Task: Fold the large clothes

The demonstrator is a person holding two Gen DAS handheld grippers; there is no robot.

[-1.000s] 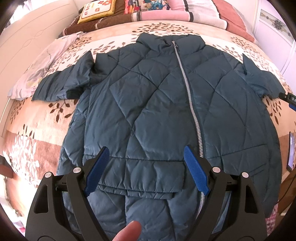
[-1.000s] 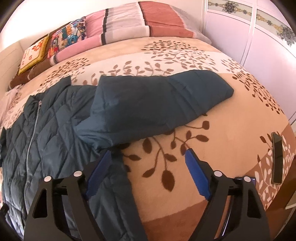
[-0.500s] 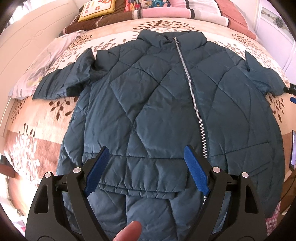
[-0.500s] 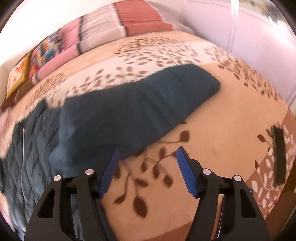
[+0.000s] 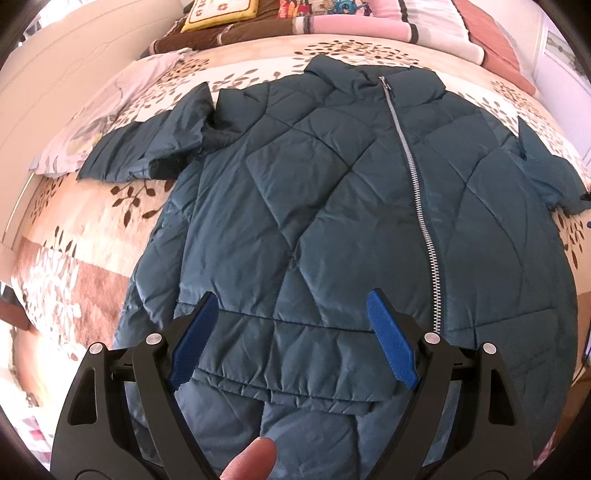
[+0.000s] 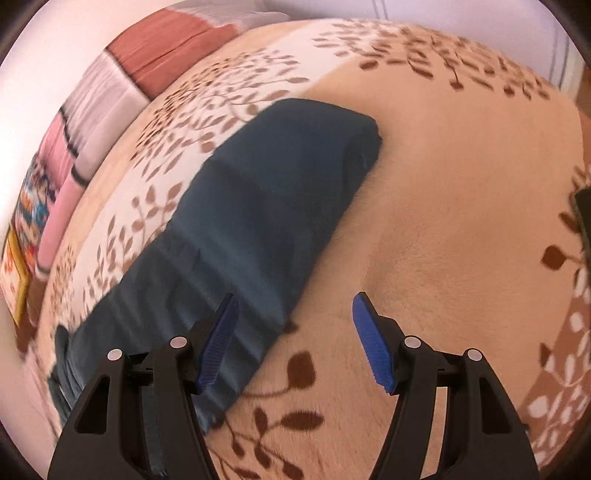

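A dark teal quilted jacket [image 5: 332,206] lies face up on the bed, zipped, sleeves spread to both sides, its hem folded up at the near edge. My left gripper [image 5: 291,332] is open and empty, hovering over the folded hem. In the right wrist view the jacket's right sleeve [image 6: 258,221] lies stretched out on the bedspread. My right gripper [image 6: 295,332] is open and empty just above the sleeve's near edge, its left finger [image 6: 218,343] over the fabric.
The bed has a beige bedspread with brown leaf print [image 6: 443,184]. Pillows and folded blankets [image 5: 332,22] line the headboard end. A pale cloth [image 5: 99,122] lies at the bed's left side. A dark phone [image 6: 583,214] lies at the right edge.
The right gripper has swung right and closer along the sleeve toward its cuff. The left gripper has pulled back a little, so the whole jacket sits lower in its view.
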